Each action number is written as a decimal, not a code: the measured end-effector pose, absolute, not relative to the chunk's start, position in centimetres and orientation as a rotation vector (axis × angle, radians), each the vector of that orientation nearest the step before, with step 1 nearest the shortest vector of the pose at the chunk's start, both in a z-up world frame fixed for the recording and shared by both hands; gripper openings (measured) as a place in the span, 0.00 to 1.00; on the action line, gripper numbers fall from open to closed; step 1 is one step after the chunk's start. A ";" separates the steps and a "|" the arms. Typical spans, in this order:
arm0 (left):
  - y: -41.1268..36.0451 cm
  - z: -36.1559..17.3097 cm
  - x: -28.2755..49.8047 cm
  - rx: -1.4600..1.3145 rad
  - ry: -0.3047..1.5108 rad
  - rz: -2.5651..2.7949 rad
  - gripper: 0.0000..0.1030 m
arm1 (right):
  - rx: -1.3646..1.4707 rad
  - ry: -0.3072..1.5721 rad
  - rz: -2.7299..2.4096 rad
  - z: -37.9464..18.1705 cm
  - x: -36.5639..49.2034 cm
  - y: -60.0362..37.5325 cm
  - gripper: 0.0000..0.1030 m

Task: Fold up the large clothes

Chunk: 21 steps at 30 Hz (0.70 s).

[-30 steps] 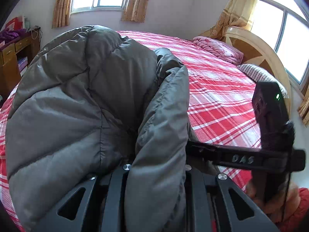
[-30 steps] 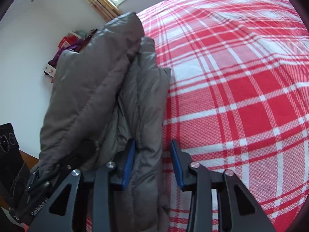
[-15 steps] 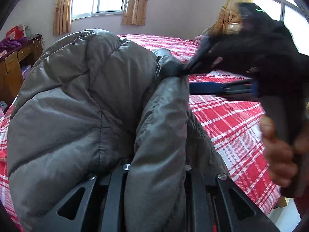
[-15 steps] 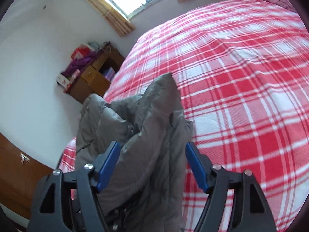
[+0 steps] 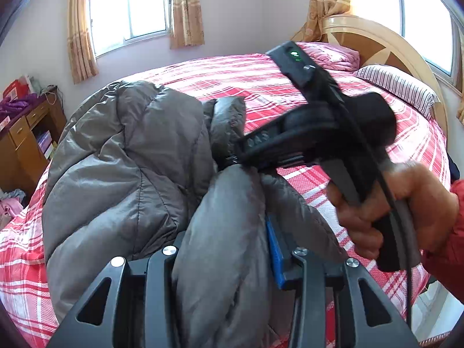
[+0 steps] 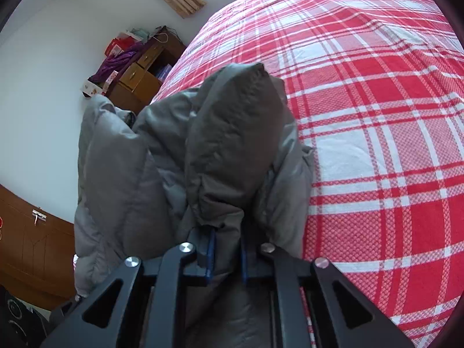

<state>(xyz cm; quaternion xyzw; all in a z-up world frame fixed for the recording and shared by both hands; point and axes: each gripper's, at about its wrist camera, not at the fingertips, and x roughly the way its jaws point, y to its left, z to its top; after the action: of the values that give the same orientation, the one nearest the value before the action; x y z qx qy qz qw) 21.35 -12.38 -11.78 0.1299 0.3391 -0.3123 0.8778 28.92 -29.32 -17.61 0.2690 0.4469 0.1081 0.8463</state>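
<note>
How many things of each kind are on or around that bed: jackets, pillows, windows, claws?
Jackets: 1, grey
Pillows: 2, one pink, one striped
Windows: 2, one beyond the bed's far side, one over the headboard
Claws: 2, the left claw opening around a jacket fold, the right claw shut on the jacket
Total: 7

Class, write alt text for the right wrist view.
The right gripper is clamped shut on a fold of a grey puffer jacket, bunched on a red-and-white plaid bed. A wooden desk stands against the white wall behind.
</note>
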 end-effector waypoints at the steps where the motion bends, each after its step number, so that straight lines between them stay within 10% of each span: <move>1: -12.5 -11.8 21.4 0.272 0.711 -0.653 0.39 | 0.555 0.943 0.220 -17.5 28.7 -29.2 0.12; 21: -10.7 -8.3 21.3 0.355 0.733 -0.686 0.39 | 0.161 0.841 0.204 -18.0 25.1 -26.7 0.10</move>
<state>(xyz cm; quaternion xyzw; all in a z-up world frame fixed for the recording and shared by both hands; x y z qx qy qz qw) 21.33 -10.67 -8.30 0.1691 0.3492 -0.3272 0.8616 25.08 -26.69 -18.02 0.0779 0.4070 0.0990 0.9047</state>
